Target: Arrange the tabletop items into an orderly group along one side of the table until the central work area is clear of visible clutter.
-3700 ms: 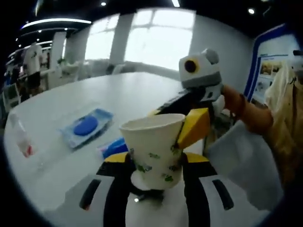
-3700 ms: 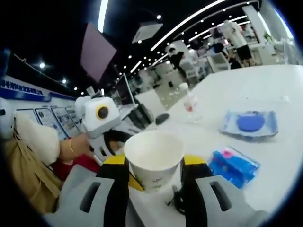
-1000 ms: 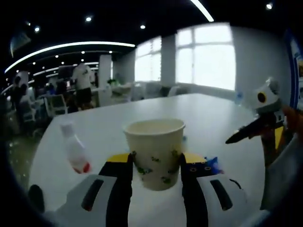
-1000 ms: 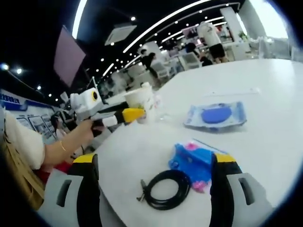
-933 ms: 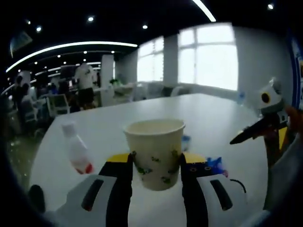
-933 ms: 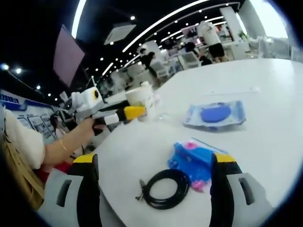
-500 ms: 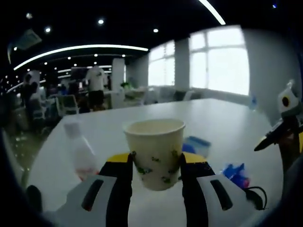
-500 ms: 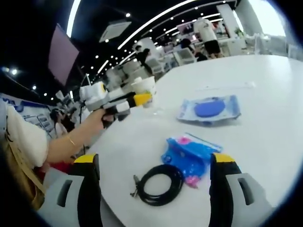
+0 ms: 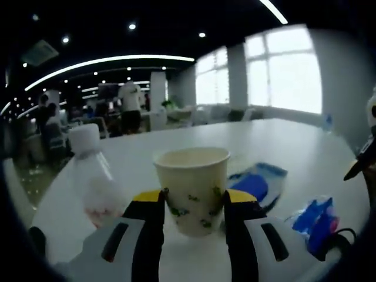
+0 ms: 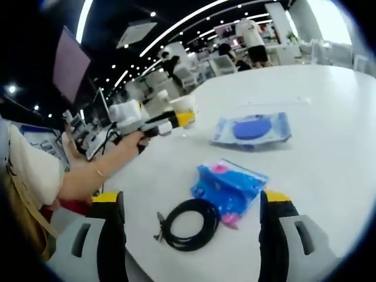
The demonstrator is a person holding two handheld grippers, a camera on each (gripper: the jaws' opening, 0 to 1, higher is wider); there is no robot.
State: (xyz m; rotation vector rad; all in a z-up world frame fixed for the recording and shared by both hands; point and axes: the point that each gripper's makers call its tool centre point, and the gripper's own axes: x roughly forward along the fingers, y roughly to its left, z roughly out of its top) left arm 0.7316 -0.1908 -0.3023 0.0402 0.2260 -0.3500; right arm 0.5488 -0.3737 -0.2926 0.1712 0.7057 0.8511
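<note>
Left claw grips a paper cup between its two black-and-yellow jaws, holding it upright just above the white surface; in the right gripper view the same claw and cup show far off on the left, held out in a person's hand. Right claw stands wide open over the near edge of the surface with nothing between its jaws.

On the surface, going by size: a flat clear pouch with a blue round pad inside lies toward the far side, well apart from the rest. Nearer, a crumpled blue packet with pink marks lies near the middle, and a coiled black cable sits just beside it on the near left, between the right claw's jaws. In the left gripper view a small clear plastic bottle with a white cap stands upright just left of the cup, with the pouch and the packet to the right.
</note>
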